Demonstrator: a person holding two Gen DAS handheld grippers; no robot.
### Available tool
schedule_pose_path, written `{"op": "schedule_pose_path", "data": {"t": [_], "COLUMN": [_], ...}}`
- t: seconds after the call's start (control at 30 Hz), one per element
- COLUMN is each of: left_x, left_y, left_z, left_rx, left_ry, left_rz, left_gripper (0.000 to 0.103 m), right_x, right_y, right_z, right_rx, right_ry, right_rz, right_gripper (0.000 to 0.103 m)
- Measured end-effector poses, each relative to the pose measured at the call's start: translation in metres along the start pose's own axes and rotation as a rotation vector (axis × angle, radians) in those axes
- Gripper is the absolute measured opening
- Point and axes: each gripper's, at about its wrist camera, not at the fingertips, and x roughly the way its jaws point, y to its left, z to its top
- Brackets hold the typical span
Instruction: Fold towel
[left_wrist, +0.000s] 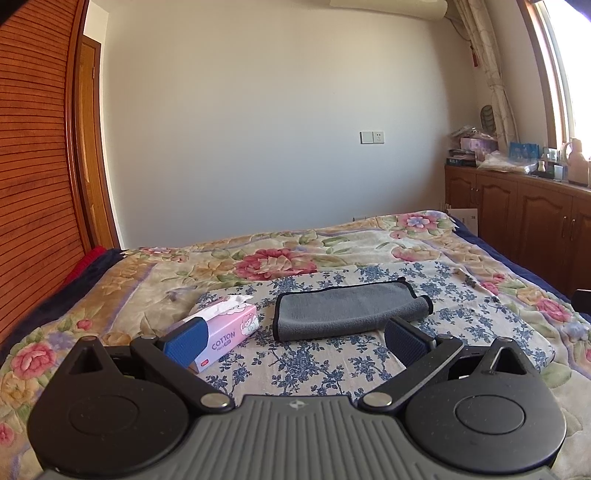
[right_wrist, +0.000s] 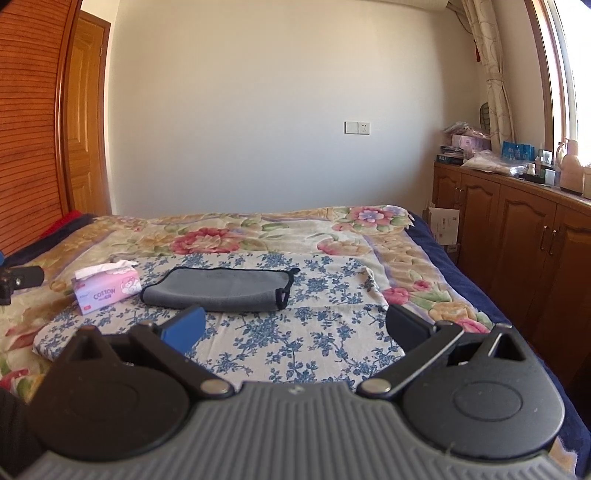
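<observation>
A grey towel (left_wrist: 347, 308) with black trim lies folded flat on a blue-flowered cloth (left_wrist: 461, 306) on the bed. In the right wrist view the towel (right_wrist: 218, 290) lies ahead and left of centre. My left gripper (left_wrist: 295, 341) is open and empty, held just short of the towel's near edge. My right gripper (right_wrist: 295, 326) is open and empty, a little back from the towel and to its right. Part of the left gripper (right_wrist: 18, 282) shows at the left edge of the right wrist view.
A pink tissue box (left_wrist: 225, 328) stands left of the towel, close to my left finger; it also shows in the right wrist view (right_wrist: 107, 290). The bed's floral cover (left_wrist: 277, 258) spreads around. A wooden cabinet (right_wrist: 517, 229) with clutter stands on the right, a wooden wardrobe (left_wrist: 33, 166) on the left.
</observation>
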Motion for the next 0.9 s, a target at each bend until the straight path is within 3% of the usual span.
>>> {"op": "schedule_pose_path", "data": {"t": [0.9], "left_x": [0.0034], "left_y": [0.0060], "left_z": [0.0039], "left_rx": [0.011], "left_ry": [-0.003], "left_rz": [0.009], "left_gripper": [0.103], "right_x": [0.0017], "right_y": [-0.0078], "right_z": [-0.0007], "right_rx": [0.014], "right_ry": [-0.008], "right_rz": [-0.017], "right_gripper": [0.103]}}
